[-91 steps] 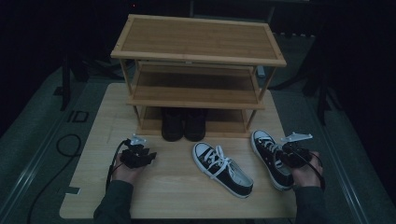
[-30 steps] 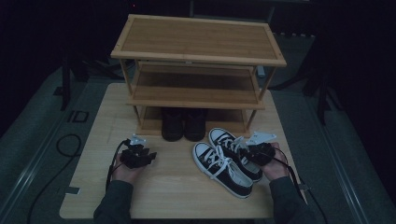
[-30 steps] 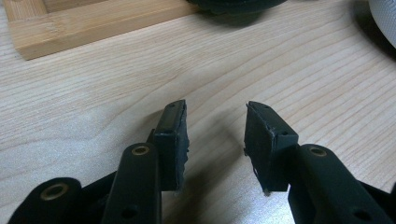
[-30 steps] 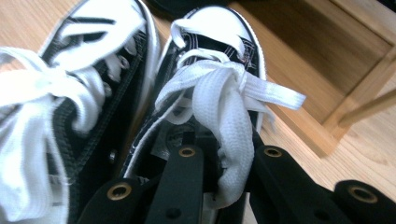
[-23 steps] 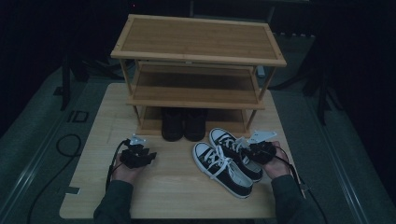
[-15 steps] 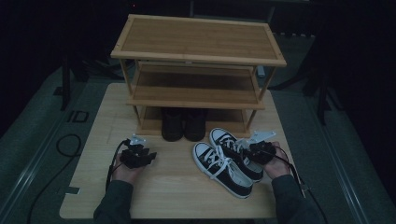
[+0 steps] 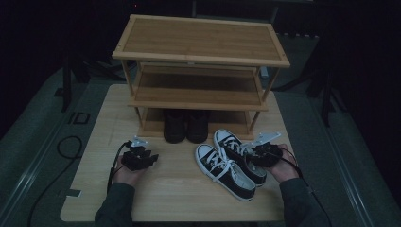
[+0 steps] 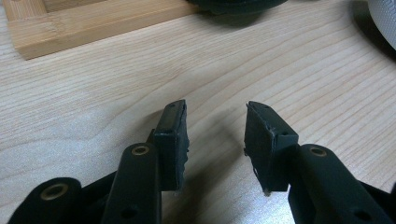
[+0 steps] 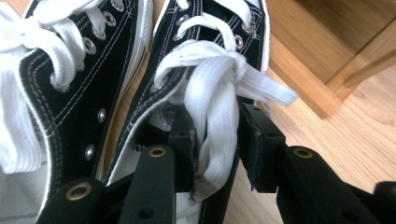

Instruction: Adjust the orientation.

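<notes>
Right gripper (image 9: 215,140) clamped on sneaker (image 9: 205,60) tongue w/ laces, left gripper (image 8: 215,135) parted, empty, over table (image 8: 289,60).

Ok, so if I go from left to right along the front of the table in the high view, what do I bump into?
Left claw → nearer black-and-white sneaker → second sneaker beside it → right claw, at that second sneaker's laces.

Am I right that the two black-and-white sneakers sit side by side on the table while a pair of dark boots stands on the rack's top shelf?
Not quite: the high view shows the dark boots on the rack's bottom shelf, not its top one. The two sneakers do sit side by side on the table.
</notes>
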Tool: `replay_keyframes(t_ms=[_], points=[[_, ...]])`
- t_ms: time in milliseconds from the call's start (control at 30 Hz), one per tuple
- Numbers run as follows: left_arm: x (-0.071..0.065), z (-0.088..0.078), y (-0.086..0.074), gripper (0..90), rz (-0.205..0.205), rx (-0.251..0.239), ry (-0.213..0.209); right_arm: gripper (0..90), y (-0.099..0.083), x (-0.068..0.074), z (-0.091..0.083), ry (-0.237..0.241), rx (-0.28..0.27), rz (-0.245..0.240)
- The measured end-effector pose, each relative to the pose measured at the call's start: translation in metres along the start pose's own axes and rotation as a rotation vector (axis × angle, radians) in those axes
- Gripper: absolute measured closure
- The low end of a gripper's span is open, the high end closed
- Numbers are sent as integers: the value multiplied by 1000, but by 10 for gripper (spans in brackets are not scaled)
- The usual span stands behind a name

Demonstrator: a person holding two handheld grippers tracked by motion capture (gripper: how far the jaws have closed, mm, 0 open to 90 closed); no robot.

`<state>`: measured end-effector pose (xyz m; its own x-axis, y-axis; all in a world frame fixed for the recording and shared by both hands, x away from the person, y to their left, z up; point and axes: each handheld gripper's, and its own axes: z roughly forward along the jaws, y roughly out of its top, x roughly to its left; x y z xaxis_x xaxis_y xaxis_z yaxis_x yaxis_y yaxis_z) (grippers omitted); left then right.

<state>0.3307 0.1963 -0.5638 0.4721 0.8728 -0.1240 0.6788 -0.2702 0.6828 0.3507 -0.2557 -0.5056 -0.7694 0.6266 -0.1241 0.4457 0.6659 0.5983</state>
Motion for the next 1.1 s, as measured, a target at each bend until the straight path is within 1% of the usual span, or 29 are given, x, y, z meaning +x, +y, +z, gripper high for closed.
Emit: replay_keyframes(t_ms=[133,233,333,567,767,867,967,1100], points=[[0,0,0,593,-1,-1,0,620,-1,-2,-6,-3,4,17],[0,0,0,593,-1,-1,0,608,-2,-2,-10,12,16,24],[0,0,0,593,-1,-1,0,592,-1,-2,-14,15,26,27],[1,0,0,592,-4,-2,-6,544,3,-2,-28,35,19,39],[2,0,0,593,-9,-5,-12,532,5,-4,-42,21,-3,69],[2,0,0,593,-10,-7,-13,522,9,-4,-50,12,-21,53],[2,0,0,593,-10,-8,-13,511,12,-2,-56,10,-27,41],[2,0,0,593,-9,-8,-13,504,17,4,-60,25,-35,16]])
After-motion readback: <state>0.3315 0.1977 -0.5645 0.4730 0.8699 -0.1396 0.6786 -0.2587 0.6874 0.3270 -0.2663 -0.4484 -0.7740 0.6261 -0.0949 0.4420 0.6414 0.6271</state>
